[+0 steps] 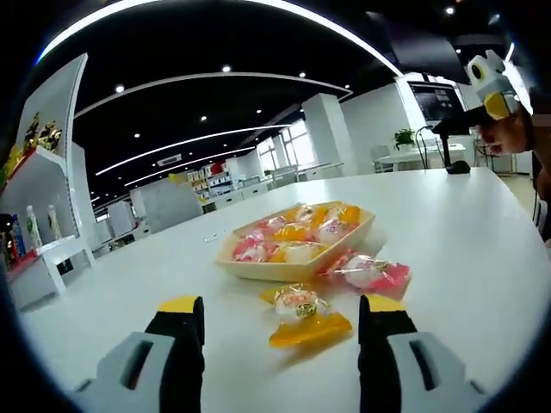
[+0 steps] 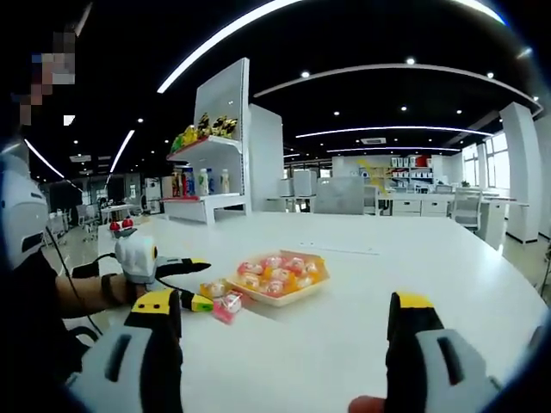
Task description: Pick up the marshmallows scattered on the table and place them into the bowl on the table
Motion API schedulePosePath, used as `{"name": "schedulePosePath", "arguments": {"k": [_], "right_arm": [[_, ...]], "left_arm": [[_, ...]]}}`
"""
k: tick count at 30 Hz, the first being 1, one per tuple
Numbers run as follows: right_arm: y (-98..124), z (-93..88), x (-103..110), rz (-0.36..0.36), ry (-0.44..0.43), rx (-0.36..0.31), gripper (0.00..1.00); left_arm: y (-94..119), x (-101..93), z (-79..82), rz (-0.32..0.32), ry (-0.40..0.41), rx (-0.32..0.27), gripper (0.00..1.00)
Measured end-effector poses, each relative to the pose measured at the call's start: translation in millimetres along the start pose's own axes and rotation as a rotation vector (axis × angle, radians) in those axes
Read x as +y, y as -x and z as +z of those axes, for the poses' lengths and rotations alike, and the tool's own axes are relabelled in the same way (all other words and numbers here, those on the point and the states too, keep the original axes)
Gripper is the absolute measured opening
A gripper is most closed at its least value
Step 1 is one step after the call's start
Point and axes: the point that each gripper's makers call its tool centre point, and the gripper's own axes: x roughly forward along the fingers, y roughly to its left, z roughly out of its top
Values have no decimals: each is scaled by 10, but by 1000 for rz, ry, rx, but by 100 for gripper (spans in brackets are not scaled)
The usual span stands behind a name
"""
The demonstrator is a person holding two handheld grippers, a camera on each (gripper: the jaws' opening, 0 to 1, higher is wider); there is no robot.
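A tan boat-shaped bowl (image 1: 284, 270) on the white table holds several wrapped marshmallows. Just in front of it lie an orange-wrapped marshmallow (image 1: 301, 311) and a pink-wrapped one (image 1: 372, 274). My left gripper (image 1: 281, 306) is open and low over the table, with the orange marshmallow between its yellow-tipped jaws, not touching either. In the right gripper view, the bowl (image 2: 291, 299) sits mid-table and the left gripper (image 2: 202, 284) reaches in from the left around the orange marshmallow (image 2: 214, 289), with the pink one (image 2: 229, 306) beside it. My right gripper (image 2: 284, 303) is open, empty and well back from the bowl.
The other gripper (image 1: 489, 86) is raised at the far right. A white shelf with bottles (image 2: 203, 184) stands behind the table, the same shelf (image 1: 39, 224) at the left. A person's sleeve (image 2: 43, 310) is at the left. The white table (image 1: 465, 224) stretches wide around the bowl.
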Motion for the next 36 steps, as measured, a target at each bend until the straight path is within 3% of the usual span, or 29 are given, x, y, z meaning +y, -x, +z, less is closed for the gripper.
{"name": "schedulePosePath", "arguments": {"k": [7,16,26,28,35,36], "right_arm": [[7,-23,-7,-7,5,8,97],[-16,-59,-4,-12,24,30,97],[-18,-55,42,-7,52,42,97],[-17,-58,42,-8,52,43,97],[-19,-85,63,-4,52,49,97],[-17,-90,62,-4,53,51,97]], "left_arm": [[-85,-70,10,-34,4,1,62],[-109,-121,-32,-58,47,14,43],[-123,-114,-53,-63,63,18,40],[-121,-107,-61,-60,62,22,31],[-113,-92,-84,-55,61,33,28],[-110,-102,-92,-61,71,38,24]]}}
